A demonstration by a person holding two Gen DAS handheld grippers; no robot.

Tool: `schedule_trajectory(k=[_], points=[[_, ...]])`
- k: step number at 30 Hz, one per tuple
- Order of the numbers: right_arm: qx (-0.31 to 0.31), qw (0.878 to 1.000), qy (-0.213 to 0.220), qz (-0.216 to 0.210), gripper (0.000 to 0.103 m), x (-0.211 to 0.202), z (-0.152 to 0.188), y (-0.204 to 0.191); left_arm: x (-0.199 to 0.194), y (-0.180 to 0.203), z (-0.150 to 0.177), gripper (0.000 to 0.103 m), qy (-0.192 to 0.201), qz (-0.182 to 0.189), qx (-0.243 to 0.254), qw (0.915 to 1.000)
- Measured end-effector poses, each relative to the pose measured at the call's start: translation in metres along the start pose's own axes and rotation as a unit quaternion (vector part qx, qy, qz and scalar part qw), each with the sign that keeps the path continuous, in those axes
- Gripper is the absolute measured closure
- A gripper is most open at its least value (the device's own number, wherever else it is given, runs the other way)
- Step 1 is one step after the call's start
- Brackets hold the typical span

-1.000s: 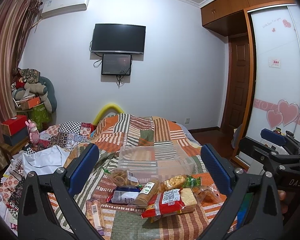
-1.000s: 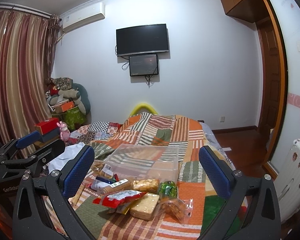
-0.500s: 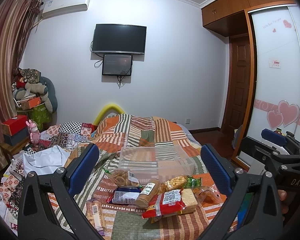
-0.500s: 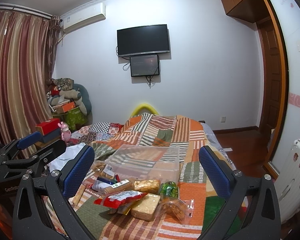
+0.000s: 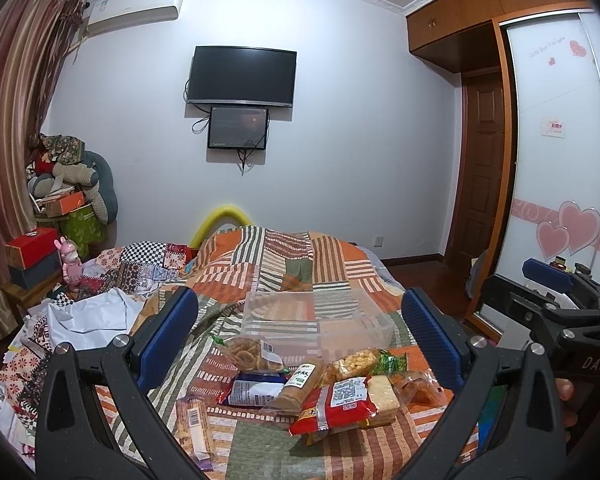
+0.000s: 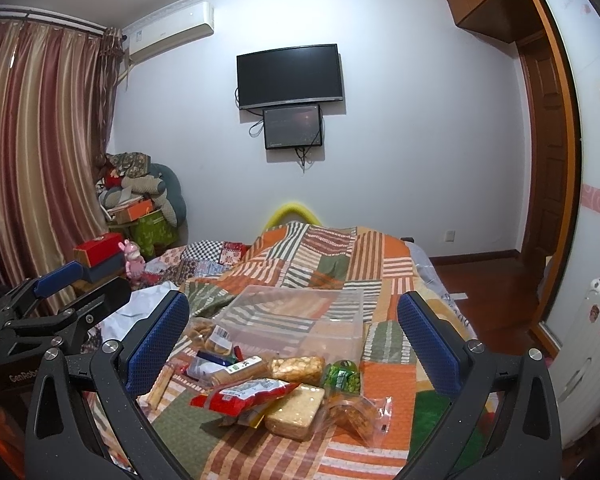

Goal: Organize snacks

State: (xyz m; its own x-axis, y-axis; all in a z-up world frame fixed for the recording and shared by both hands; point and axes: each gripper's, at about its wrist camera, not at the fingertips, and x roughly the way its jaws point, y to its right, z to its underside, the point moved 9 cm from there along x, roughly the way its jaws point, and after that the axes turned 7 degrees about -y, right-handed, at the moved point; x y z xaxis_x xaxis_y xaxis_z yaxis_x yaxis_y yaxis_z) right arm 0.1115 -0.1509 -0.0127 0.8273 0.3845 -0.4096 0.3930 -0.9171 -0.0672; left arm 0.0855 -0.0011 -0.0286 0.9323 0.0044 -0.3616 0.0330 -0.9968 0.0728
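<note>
Left hand-held gripper (image 5: 300,332) and right hand-held gripper (image 6: 294,330) spread wide, holding nothing, raised above a bed (image 5: 284,256) with a striped patchwork quilt. Snacks piled near the bed's close edge: red packet (image 5: 334,402), pale cracker block (image 6: 296,410), green pouch (image 6: 342,376). Just behind the pile, a clear plastic bin (image 5: 316,322).

Left gripper (image 5: 300,334): jaws spread wide, nothing between the blue pads, held level and pointing forward. Right gripper (image 6: 293,330): same wide spread, level, alongside the left.
</note>
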Motion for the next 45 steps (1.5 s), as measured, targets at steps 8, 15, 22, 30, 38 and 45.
schedule_trajectory(k=[8, 15, 22, 30, 38, 45], points=[[0.001, 1.0, -0.026, 0.004, 0.0, 0.014, 0.008, 0.001, 0.013, -0.011, 0.007, 0.0, -0.024, 0.016, -0.011, 0.9995], [0.008, 0.998, -0.06, 0.006, 0.0, 0.03, 0.026, 0.012, 0.036, -0.044, 0.03, 0.019, -0.079, 0.001, -0.034, 0.9963], [0.028, 0.99, -0.137, -0.014, 0.018, 0.059, 0.06, 0.019, 0.065, -0.088, 0.065, 0.039, -0.154, -0.023, -0.052, 0.9864], [0.044, 0.973, -0.225, -0.034, 0.038, 0.088, 0.102, 0.022, 0.097, -0.122, 0.124, 0.048, -0.241, -0.041, -0.064, 0.9676], [0.044, 0.962, -0.267, -0.036, 0.038, 0.111, 0.127, 0.024, 0.124, -0.138, 0.172, 0.048, -0.302, -0.055, -0.079, 0.9484], [0.032, 0.954, -0.295, -0.047, 0.039, 0.128, 0.141, 0.013, 0.14, -0.146, 0.198, 0.048, -0.336, -0.054, -0.094, 0.9357]])
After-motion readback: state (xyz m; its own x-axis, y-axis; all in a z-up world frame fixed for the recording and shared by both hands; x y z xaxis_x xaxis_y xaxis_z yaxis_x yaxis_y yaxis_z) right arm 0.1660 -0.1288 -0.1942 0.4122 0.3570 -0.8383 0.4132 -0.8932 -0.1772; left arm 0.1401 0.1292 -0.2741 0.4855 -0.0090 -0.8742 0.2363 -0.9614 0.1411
